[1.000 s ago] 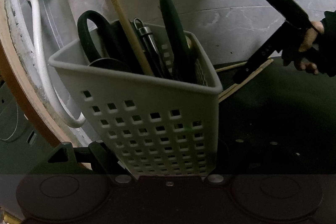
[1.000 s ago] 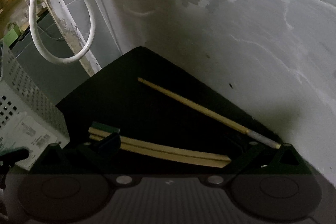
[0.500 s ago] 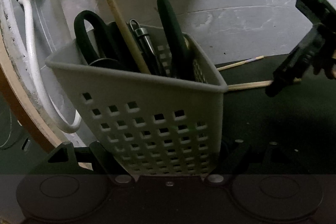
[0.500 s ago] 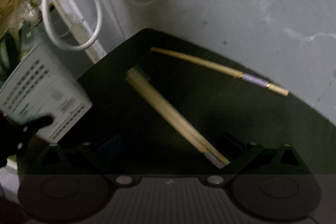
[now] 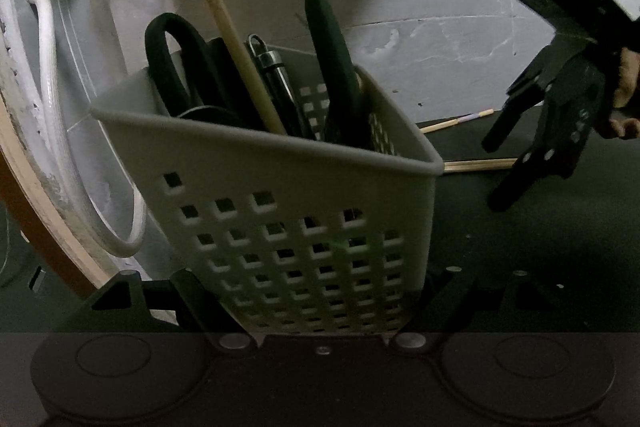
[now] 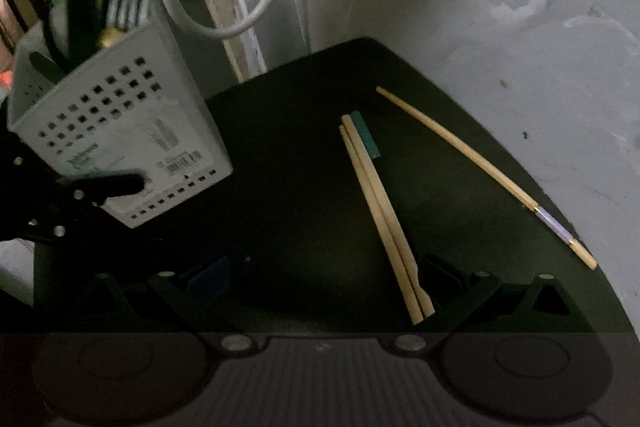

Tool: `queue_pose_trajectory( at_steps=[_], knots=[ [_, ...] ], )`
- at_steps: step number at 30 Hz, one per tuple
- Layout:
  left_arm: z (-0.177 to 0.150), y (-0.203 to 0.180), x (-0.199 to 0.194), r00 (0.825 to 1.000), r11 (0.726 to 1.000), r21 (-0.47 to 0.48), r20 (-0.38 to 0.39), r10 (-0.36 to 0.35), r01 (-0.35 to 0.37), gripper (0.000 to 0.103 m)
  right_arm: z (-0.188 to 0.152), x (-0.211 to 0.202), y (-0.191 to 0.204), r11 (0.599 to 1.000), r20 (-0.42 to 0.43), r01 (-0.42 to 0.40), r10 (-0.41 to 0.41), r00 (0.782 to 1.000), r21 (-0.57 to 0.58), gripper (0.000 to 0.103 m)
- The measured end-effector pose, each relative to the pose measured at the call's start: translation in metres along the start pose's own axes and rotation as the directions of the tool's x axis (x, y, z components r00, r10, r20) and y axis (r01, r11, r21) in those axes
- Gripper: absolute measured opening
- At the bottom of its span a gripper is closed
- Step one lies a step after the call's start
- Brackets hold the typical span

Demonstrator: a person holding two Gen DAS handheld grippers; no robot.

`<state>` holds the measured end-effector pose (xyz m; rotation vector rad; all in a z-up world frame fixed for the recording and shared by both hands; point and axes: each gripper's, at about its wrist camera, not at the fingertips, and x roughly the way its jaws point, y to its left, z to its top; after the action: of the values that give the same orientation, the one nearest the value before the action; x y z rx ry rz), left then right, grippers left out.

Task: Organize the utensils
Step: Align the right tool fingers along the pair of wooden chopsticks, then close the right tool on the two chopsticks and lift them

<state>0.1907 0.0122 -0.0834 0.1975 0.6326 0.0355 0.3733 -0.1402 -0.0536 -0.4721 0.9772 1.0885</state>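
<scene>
At the far left a white hose (image 5: pixel 44 75) is looping down the wall, and just beside it the left gripper (image 5: pixel 320 307) is clamping the base of the pale perforated caddy (image 5: pixel 304 227), its jaws having just been closing in on the caddy between them, so the holder is being braced, tilted a little. Standing inside are black-handled scissors (image 5: pixel 172 55), a single chopstick (image 5: pixel 236 55), a metal-capped tool (image 5: pixel 272 67) and a dark green handle (image 5: pixel 332 59). Moving right across the black mat (image 6: pixel 304 187), a pair of chopsticks (image 6: pixel 380 219) is lying side by side with a teal strip (image 6: pixel 365 134) at its far end, and well apart from it a lone chopstick with a lilac band (image 6: pixel 480 171) is lying near the mat's edge. The right gripper (image 5: pixel 504 167) is hanging above the pair with its fingers spread and nothing between them. It looks like the loose sticks are being collected next; that calls for lowering onto the pair, pinching both together, and carrying them over to the caddy.
</scene>
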Motion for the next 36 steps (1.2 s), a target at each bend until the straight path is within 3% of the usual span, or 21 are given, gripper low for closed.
queue_pose_trajectory(
  at_steps=[9,12,15,20,25,31,36],
  knots=[
    [-0.001,0.004,-0.002,1.000,1.000,-0.014,0.000,-0.014,0.014,0.083,0.006,0.020,-0.010,0.999,-0.056,-0.033,0.034,0.998,0.014,0.103],
    [-0.001,0.007,-0.002,1.000,1.000,-0.015,0.000,-0.020,0.020,0.083,0.006,0.019,-0.009,0.999,-0.054,-0.040,0.041,0.998,0.012,0.097],
    [0.000,0.007,-0.001,1.000,1.000,-0.014,-0.002,-0.023,0.023,0.083,0.007,0.017,-0.008,1.000,-0.051,-0.009,0.009,0.999,-0.013,0.086],
    [0.001,0.007,-0.001,1.000,1.000,-0.014,-0.003,-0.024,0.024,0.082,0.013,0.014,-0.006,0.996,-0.048,0.075,-0.077,0.996,-0.044,0.041],
    [0.001,0.007,-0.001,1.000,1.000,-0.015,-0.004,-0.024,0.024,0.082,0.018,0.015,0.002,0.991,-0.072,0.091,-0.098,0.993,-0.099,0.019],
    [0.001,0.007,-0.002,1.000,1.000,-0.018,-0.005,-0.024,0.024,0.081,0.031,0.019,0.004,0.991,-0.137,0.082,-0.096,0.986,-0.102,0.020],
    [0.000,0.007,-0.003,1.000,0.999,-0.027,-0.006,-0.024,0.023,0.080,0.039,0.021,0.003,0.993,-0.188,0.106,-0.113,0.976,-0.045,0.014]
  ],
)
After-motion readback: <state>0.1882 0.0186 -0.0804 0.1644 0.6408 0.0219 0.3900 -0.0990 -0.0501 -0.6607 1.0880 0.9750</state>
